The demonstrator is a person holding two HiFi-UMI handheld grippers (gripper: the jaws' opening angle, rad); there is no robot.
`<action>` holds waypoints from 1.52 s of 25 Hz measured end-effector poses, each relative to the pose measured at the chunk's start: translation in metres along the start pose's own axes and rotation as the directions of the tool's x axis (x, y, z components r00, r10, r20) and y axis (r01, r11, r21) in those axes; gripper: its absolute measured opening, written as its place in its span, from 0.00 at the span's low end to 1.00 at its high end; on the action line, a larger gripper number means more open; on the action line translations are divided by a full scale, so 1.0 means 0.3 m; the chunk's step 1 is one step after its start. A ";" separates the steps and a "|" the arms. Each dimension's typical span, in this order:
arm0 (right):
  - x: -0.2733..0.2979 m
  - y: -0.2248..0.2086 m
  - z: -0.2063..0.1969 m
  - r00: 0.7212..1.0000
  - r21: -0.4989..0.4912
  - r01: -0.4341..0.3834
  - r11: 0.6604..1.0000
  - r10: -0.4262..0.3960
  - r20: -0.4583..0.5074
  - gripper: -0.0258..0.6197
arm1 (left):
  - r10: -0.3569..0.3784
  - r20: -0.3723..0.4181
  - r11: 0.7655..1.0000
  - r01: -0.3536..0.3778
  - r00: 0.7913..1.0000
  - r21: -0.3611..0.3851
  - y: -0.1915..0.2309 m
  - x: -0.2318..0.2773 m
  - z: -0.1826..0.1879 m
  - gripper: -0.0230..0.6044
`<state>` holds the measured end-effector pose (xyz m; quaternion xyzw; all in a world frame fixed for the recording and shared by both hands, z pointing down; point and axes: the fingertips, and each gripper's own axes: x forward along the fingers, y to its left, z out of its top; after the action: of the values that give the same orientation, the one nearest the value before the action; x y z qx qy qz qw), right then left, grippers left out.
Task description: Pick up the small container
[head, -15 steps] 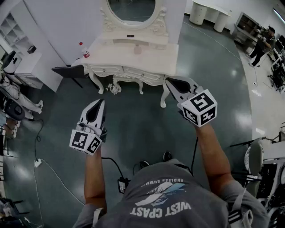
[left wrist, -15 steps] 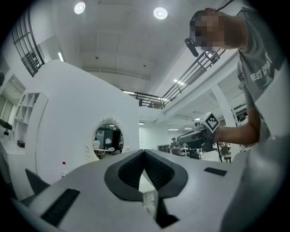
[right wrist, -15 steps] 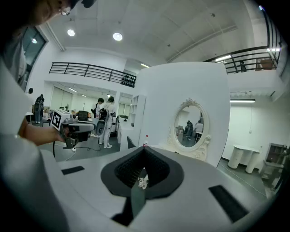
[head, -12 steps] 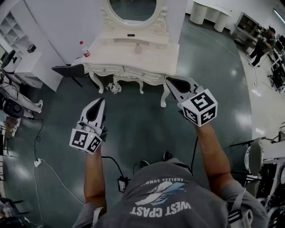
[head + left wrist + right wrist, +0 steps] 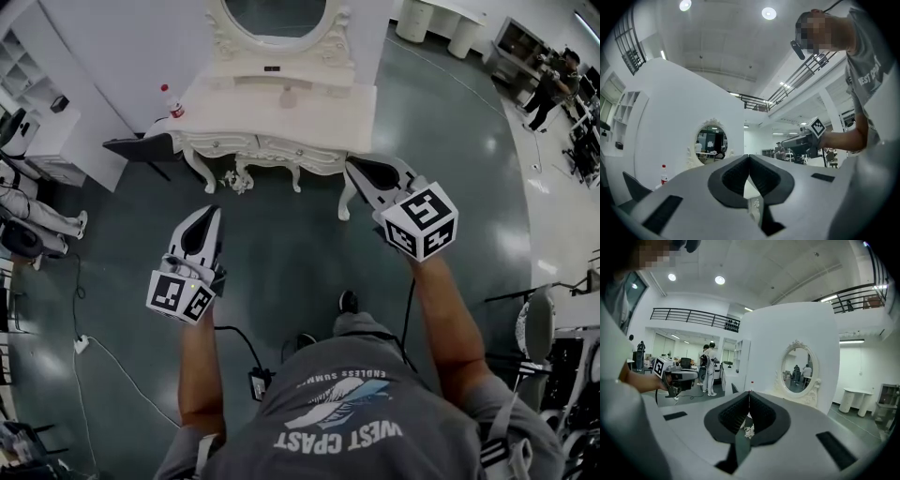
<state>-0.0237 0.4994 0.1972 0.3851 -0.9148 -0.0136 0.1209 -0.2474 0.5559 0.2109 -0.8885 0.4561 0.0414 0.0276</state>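
Not at the grab yet, this is just the walk-up. My left gripper [image 5: 210,214] and right gripper [image 5: 353,168] both have their jaws pressed together with nothing in them, held out over the floor [image 5: 281,253] short of the bench [image 5: 328,122]. The container [image 5: 288,97] sits at the far middle of the bench, right below the mirror [image 5: 274,19], with a bottle [image 5: 170,101] well off at the left end. Next I reckon I've gotta step in closer, spread one gripper's jaws (probably the right, it's nearer) and line them up around the container.
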 end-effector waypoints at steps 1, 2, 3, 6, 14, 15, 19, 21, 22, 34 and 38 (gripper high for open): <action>0.014 -0.034 -0.019 1.000 0.009 -0.003 1.000 0.003 0.010 0.08 | 0.004 -0.005 1.000 -0.004 1.000 0.002 0.001 0.030 -0.022 0.06; 0.033 -0.073 -0.033 1.000 0.018 -0.005 1.000 0.005 0.017 0.08 | 0.011 -0.009 1.000 -0.011 1.000 0.003 0.009 0.063 -0.038 0.06; 0.058 -0.115 -0.043 1.000 0.026 -0.008 1.000 0.007 0.021 0.08 | 0.020 -0.015 1.000 -0.020 1.000 0.004 0.023 0.098 -0.049 0.06; 0.140 -0.237 -0.067 0.999 0.052 -0.034 0.998 0.033 0.017 0.08 | 0.059 -0.039 0.998 -0.059 0.997 0.004 0.065 0.198 -0.064 0.06; 0.311 -0.575 -0.118 0.991 0.065 -0.136 0.989 0.135 0.014 0.08 | 0.164 -0.063 0.986 -0.163 0.984 0.024 0.111 0.522 -0.089 0.06; 0.329 -0.616 -0.125 0.989 0.063 -0.147 0.987 0.147 0.013 0.08 | 0.175 -0.067 0.984 -0.174 0.982 0.024 0.111 0.559 -0.100 0.06; 0.391 -0.772 -0.128 0.982 0.048 -0.189 0.981 0.188 0.011 0.08 | 0.213 -0.076 0.977 -0.211 0.974 0.030 0.114 0.698 -0.122 0.06; 0.420 -0.856 -0.113 0.979 0.042 -0.201 0.979 0.201 0.017 0.08 | 0.228 -0.079 0.974 -0.226 0.970 0.033 0.117 0.772 -0.120 0.06; 0.430 -0.906 -0.108 0.978 0.040 -0.207 0.978 0.206 0.022 0.08 | 0.234 -0.081 0.972 -0.232 0.969 0.036 0.112 0.820 -0.121 0.06; 0.443 -1.333 -0.199 0.977 0.075 -0.210 0.975 0.206 0.053 0.08 | 0.210 -0.116 0.977 -0.203 0.971 0.070 0.023 1.270 -0.182 0.06; 0.442 -1.410 -0.209 0.984 0.085 -0.175 0.981 0.171 0.052 0.08 | 0.161 -0.119 0.986 -0.153 0.980 0.071 0.028 1.373 -0.196 0.06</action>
<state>0.1981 0.1123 0.2360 0.3088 -0.9470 0.0291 0.0838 -0.0123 0.2130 0.2285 -0.8493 0.5268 -0.0258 0.0232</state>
